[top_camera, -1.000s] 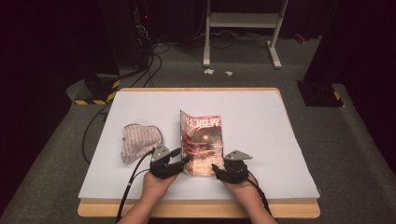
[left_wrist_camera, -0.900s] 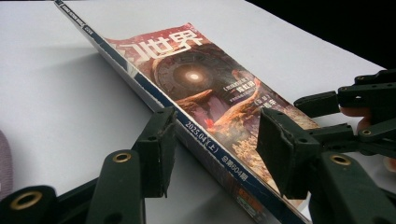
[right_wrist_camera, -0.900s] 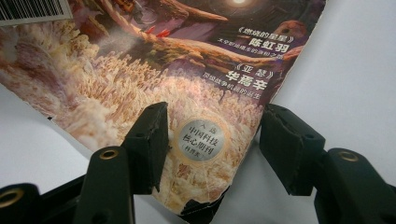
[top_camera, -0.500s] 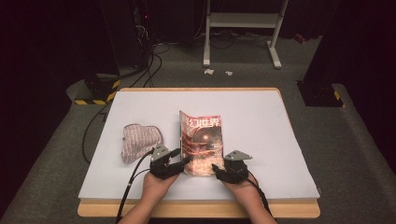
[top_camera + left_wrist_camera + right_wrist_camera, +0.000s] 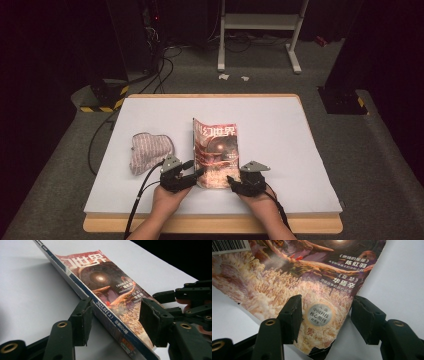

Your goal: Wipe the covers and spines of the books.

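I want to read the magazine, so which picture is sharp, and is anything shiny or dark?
Right gripper view: magazine print is sharp, with glare on its silver sticker. Left gripper view: cover sharp mid-frame, near jaws soft, a shadow beside the spine. High view: table evenly lit, the room behind dark, title too small to read well.

Off to the left on the white table (image 5: 280,115) there's a crumpled striped cloth (image 5: 149,151), maybe a pouch, hard to tell. Behind the table: a white metal stand (image 5: 260,30), black-yellow hazard tape (image 5: 102,106), cables (image 5: 170,55) on grey floor.
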### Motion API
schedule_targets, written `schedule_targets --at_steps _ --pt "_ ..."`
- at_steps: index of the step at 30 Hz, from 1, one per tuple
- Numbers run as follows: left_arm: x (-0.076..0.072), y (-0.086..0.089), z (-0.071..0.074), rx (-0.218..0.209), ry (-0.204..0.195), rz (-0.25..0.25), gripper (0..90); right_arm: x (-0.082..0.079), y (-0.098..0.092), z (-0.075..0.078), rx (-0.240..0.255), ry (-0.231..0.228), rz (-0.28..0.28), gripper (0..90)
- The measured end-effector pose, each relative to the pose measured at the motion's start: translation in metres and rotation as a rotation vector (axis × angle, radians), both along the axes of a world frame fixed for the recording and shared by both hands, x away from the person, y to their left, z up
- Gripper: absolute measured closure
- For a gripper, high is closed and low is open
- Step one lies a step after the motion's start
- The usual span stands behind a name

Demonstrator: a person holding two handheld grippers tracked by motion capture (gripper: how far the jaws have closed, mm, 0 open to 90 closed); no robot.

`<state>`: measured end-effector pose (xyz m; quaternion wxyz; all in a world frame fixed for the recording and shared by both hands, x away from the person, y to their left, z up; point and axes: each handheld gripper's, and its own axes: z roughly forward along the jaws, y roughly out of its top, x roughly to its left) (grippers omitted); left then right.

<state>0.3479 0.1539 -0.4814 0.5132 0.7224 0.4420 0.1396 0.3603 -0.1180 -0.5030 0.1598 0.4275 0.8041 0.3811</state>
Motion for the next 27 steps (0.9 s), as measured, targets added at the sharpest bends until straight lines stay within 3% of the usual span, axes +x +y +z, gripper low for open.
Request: schedule_targets --at_steps 2,4,7,12,14,16,17,19,21,25,27 --pt "0.002 0.0 -0.002 -0.028 0.047 -0.037 46.1 0.0 0.0 0.0 0.0 0.0 -0.001 42.4" --pt "0.0 -0.002 -0.004 -0.003 0.026 -0.032 45.1 0.0 0.0 0.0 0.002 0.002 -0.003 42.3" --pt "0.002 0.002 -0.001 -0.025 0.025 -0.036 45.0 0.0 0.0 0.0 0.001 0.001 -0.001 42.3" --pt "0.005 0.003 0.002 -0.025 0.013 -0.037 42.2 0.001 -0.001 0.0 0.007 0.004 -0.001 41.6" --pt "0.005 0.005 0.003 -0.032 0.013 -0.039 42.1 0.001 -0.001 0.0 0.006 0.001 0.001 37.1" --pt "0.004 0.005 0.003 -0.034 0.011 -0.044 42.0 -0.003 0.0 0.004 -0.033 -0.065 -0.007 32.7" --pt "0.004 0.005 0.003 -0.035 0.01 -0.045 42.0 -0.006 -0.001 0.008 -0.028 -0.104 -0.002 33.1" --pt "0.004 0.005 0.003 -0.039 0.012 -0.044 41.9 -0.012 0.001 0.017 0.019 -0.158 0.039 32.8" --pt "0.004 0.004 0.003 -0.042 0.011 -0.045 41.8 -0.017 0.007 0.02 0.042 -0.172 0.09 31.1" --pt "0.005 0.005 0.003 -0.05 0.018 -0.046 41.8 -0.026 0.028 0.016 0.035 -0.165 0.173 29.6" --pt "0.005 0.005 0.004 -0.054 0.015 -0.047 41.8 -0.027 0.04 0.012 0.022 -0.139 0.206 30.8"
